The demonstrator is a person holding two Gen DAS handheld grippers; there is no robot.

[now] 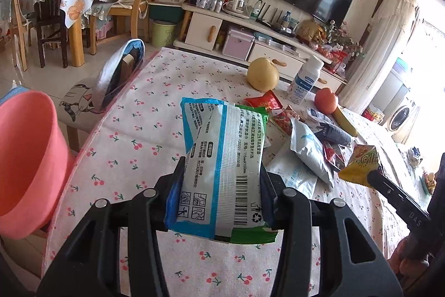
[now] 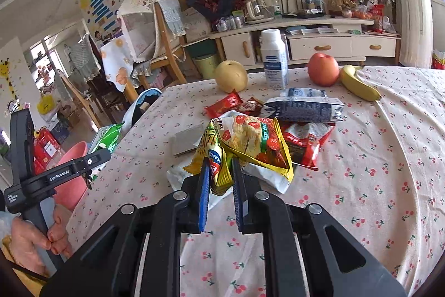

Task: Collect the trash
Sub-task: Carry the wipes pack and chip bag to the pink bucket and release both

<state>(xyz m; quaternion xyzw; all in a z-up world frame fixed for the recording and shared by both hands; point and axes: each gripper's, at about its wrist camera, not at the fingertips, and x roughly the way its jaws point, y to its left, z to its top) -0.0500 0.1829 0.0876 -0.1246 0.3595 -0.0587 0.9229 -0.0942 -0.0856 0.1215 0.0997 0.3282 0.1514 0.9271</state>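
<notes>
My left gripper (image 1: 221,171) is shut on a blue, white and green wet-wipe packet (image 1: 222,166), held upright above the cherry-print tablecloth (image 1: 139,146). A pink bin (image 1: 25,160) stands off the table's left edge; it also shows in the right wrist view (image 2: 71,174). My right gripper (image 2: 219,163) is shut on a yellow snack wrapper (image 2: 250,146), lifted just above the pile of wrappers: red wrappers (image 2: 306,141), a dark blue-and-white carton (image 2: 306,107) and a white bag (image 1: 311,152). The left gripper with its packet (image 2: 107,139) shows at the left in the right wrist view.
A pear (image 2: 230,75), a white bottle (image 2: 274,59), an apple (image 2: 322,68) and a banana (image 2: 358,85) stand along the table's far side. A grey flat box (image 2: 187,142) lies on the cloth. A chair with a cat cushion (image 1: 80,99) is by the left edge.
</notes>
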